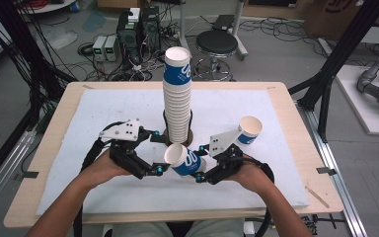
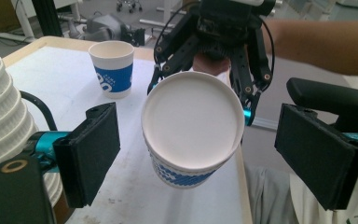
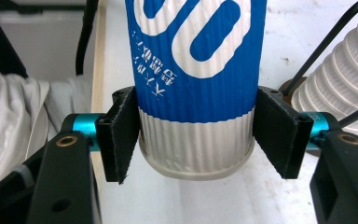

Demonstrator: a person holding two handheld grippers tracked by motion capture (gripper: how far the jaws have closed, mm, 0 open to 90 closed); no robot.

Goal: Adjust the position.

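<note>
1. From above, my table (image 1: 296, 148) is evenly and brightly lit; the white mat gives soft, diffuse light with no hard glare.
2. Shadows are faint: only weak, short ones under my hands and beside the stack of cups (image 1: 177, 98), so the light seems to come from overhead.
3. The high view is low in resolution and slightly soft; the floor clutter at the top is muddy.
4. In my left gripper view the held cup (image 2: 192, 126) is sharp, its white inside nearly washed out; the background is blurred.
5. My right gripper view is crisp up close, dark at the lower corners.
</note>
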